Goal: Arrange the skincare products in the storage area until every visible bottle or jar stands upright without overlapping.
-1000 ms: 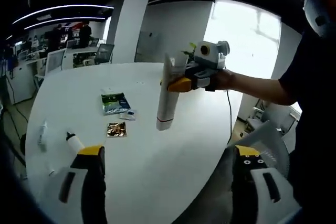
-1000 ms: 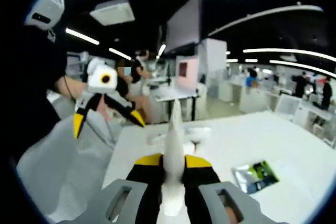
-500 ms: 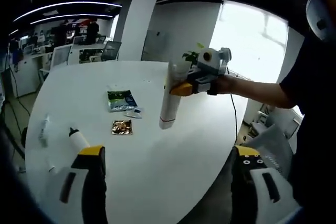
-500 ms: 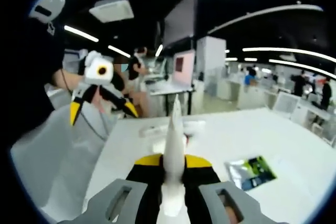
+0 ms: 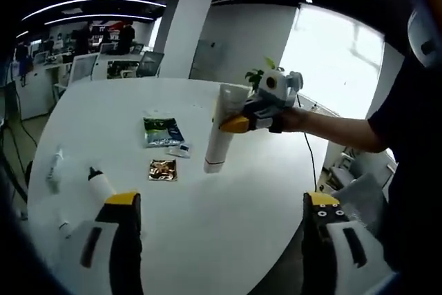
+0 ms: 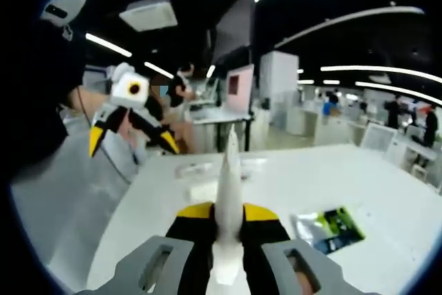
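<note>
A white squeeze tube (image 5: 219, 131) hangs above the round white table (image 5: 207, 226), flat end up and red-ringed cap down. My right gripper (image 5: 237, 125) is shut on its upper part. In the right gripper view the same tube (image 6: 228, 184) rises edge-on between the shut yellow-tipped jaws (image 6: 228, 213). My left gripper (image 5: 222, 202) stands open near the table's front edge, nothing between its fingers; it also hangs open in the air (image 6: 131, 136) at the left of the right gripper view. A white bottle with a dark cap (image 5: 100, 184) and another tube (image 5: 53, 168) lie at the table's left.
A green sachet (image 5: 160, 131), a small white packet (image 5: 183, 148) and a gold sachet (image 5: 164, 169) lie mid-table. The green sachet (image 6: 328, 229) and white items (image 6: 197, 169) lie ahead of the right gripper. A person's arm (image 5: 331, 126) reaches in from the right. Desks and people stand behind.
The right gripper keeps its hold on the tube, which has sunk slightly and tilted a little. Both views have shifted slightly with the hands.
</note>
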